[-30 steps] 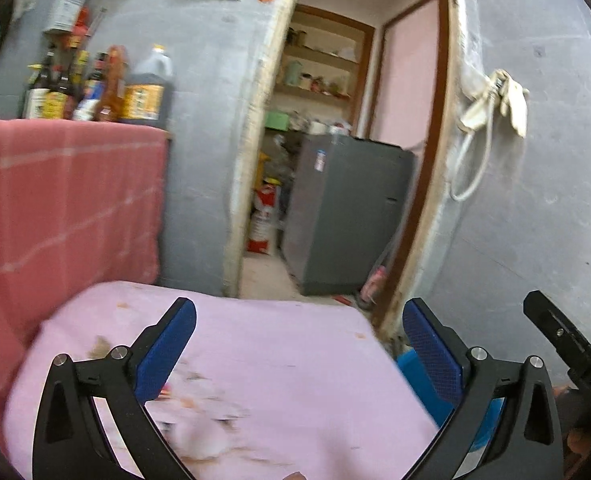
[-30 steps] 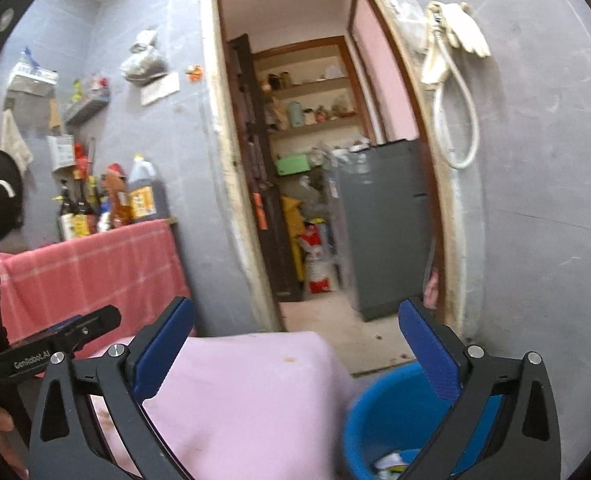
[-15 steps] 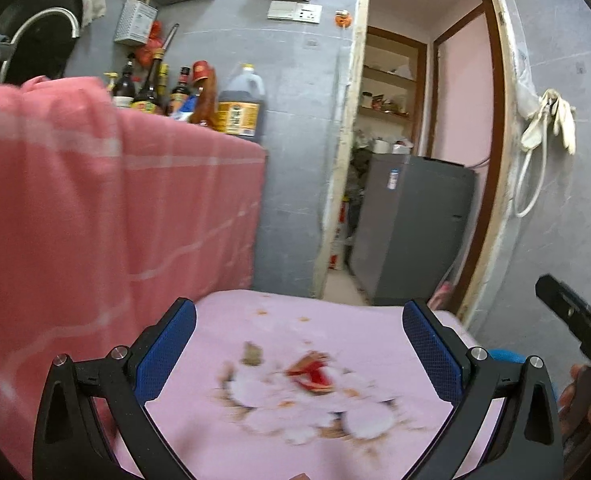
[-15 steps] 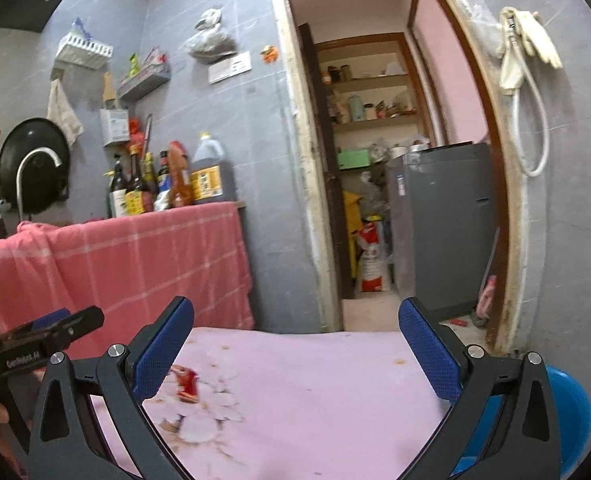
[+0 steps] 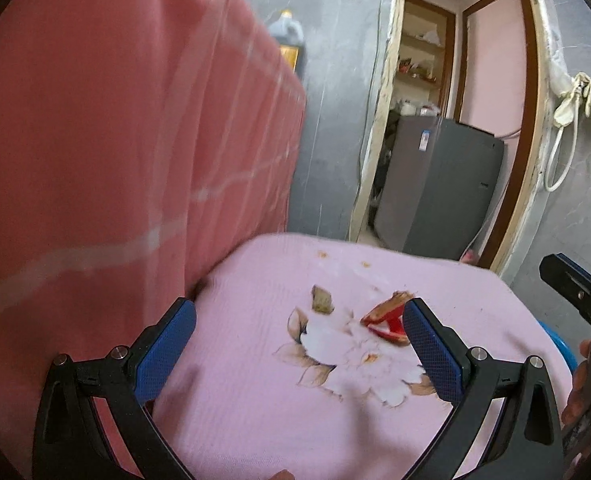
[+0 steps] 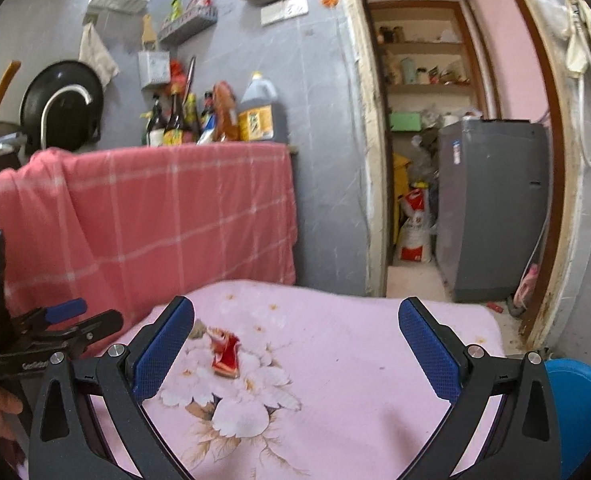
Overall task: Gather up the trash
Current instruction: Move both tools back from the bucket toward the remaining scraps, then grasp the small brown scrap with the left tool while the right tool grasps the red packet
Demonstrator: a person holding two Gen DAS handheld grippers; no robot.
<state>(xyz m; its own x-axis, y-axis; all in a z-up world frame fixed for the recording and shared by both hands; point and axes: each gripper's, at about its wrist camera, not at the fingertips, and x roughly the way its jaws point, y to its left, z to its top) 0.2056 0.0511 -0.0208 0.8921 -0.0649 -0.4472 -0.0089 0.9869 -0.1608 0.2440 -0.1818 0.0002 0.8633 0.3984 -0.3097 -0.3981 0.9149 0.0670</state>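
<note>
A crumpled red wrapper (image 5: 387,318) lies on the pink flowered cloth (image 5: 255,400), just ahead of my left gripper's right fingertip. A small brown scrap (image 5: 322,301) sits a little to its left. My left gripper (image 5: 297,344) is open above the cloth with nothing between its fingers. In the right wrist view the same red wrapper (image 6: 225,356) lies on the flower print, left of centre. My right gripper (image 6: 295,344) hovers open over the pink cloth (image 6: 355,360), empty. A blue bin (image 6: 579,404) shows past the cloth's right edge.
A pink checked cloth (image 6: 155,216) hangs over a counter at the left, with bottles (image 6: 215,116) on top. Straight ahead a doorway opens onto a grey appliance (image 6: 491,208) and a red-and-white sack (image 6: 415,224). A hose and gloves (image 5: 575,108) hang on the right wall.
Both grippers have swung left and lowered toward the pink cloth. The red wrapper has come into close view, and the blue bin has slid off to the right edge.
</note>
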